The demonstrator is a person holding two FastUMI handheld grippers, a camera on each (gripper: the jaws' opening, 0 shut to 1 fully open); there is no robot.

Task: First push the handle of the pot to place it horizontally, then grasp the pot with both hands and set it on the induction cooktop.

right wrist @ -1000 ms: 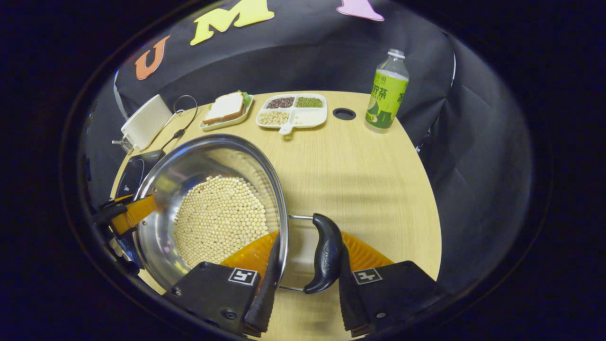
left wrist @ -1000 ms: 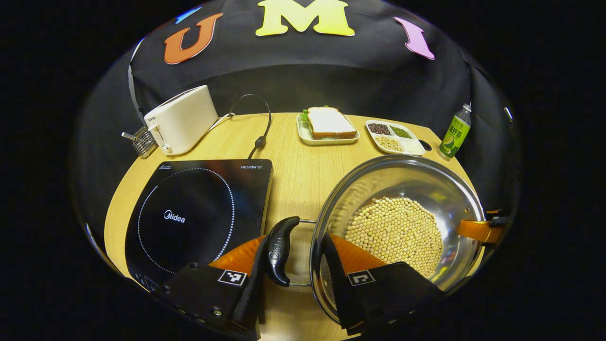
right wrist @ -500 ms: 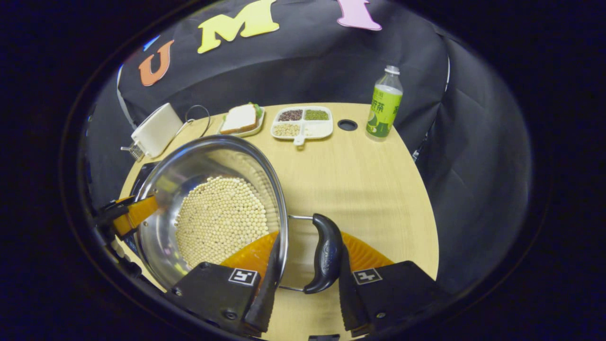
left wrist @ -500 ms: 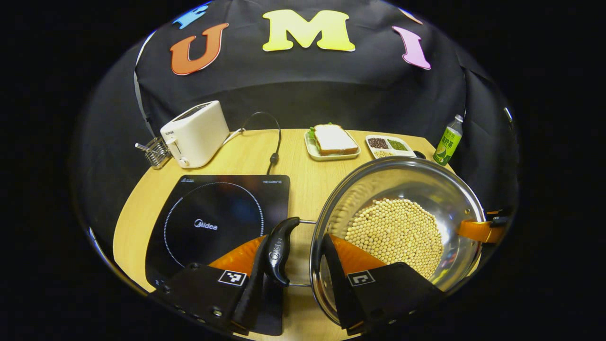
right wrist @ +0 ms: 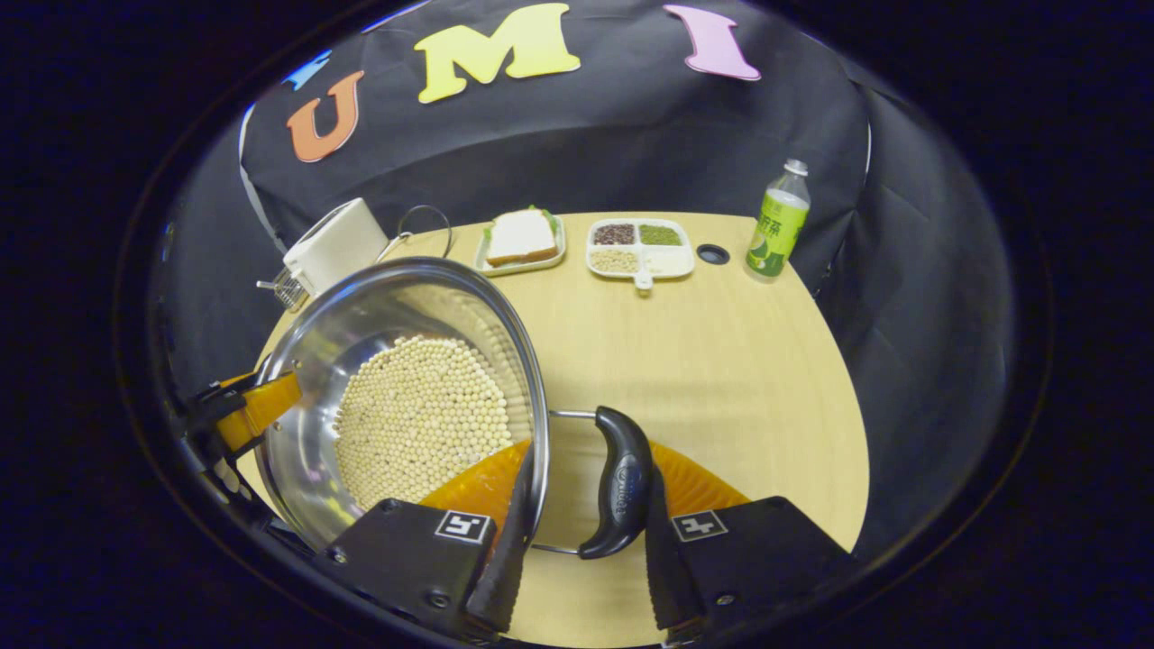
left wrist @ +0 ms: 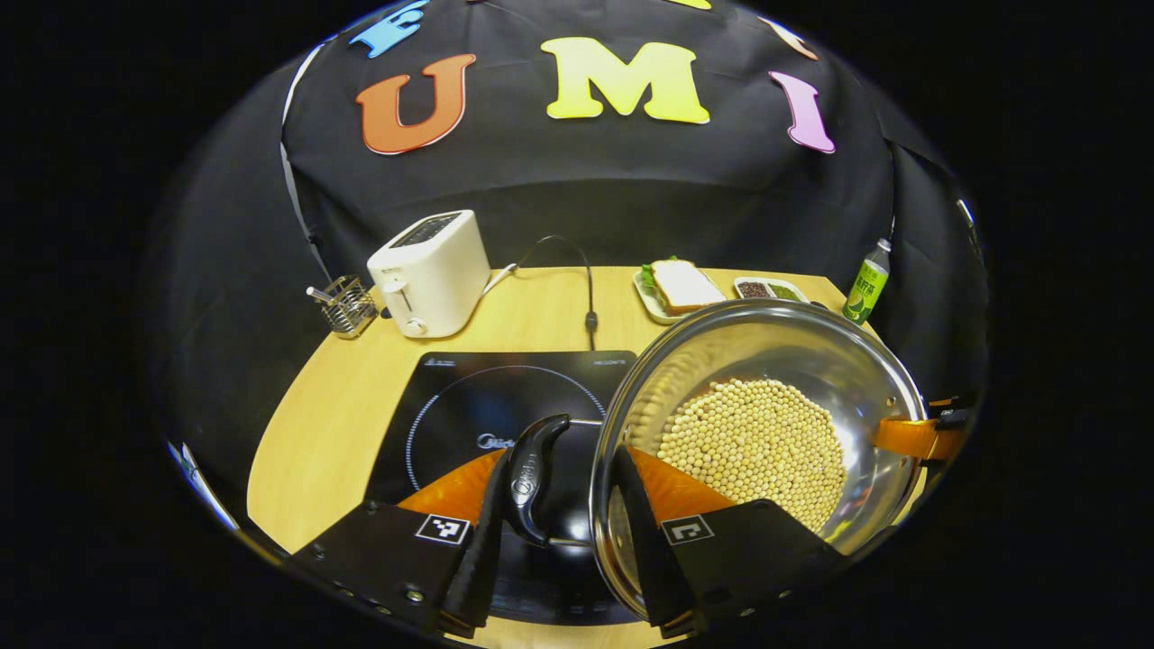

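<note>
The induction cooktop (left wrist: 469,410) has small white words along its far edge, too tiny to read. The pot handle (right wrist: 620,482) maybe has raised letters, too blurry to make out.

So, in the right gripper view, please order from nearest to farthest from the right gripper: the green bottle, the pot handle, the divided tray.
1. Pot handle: between the right gripper fingers.
2. Divided tray: far across the table, slightly right.
3. Green bottle: far right edge, slightly beyond the tray.
</note>
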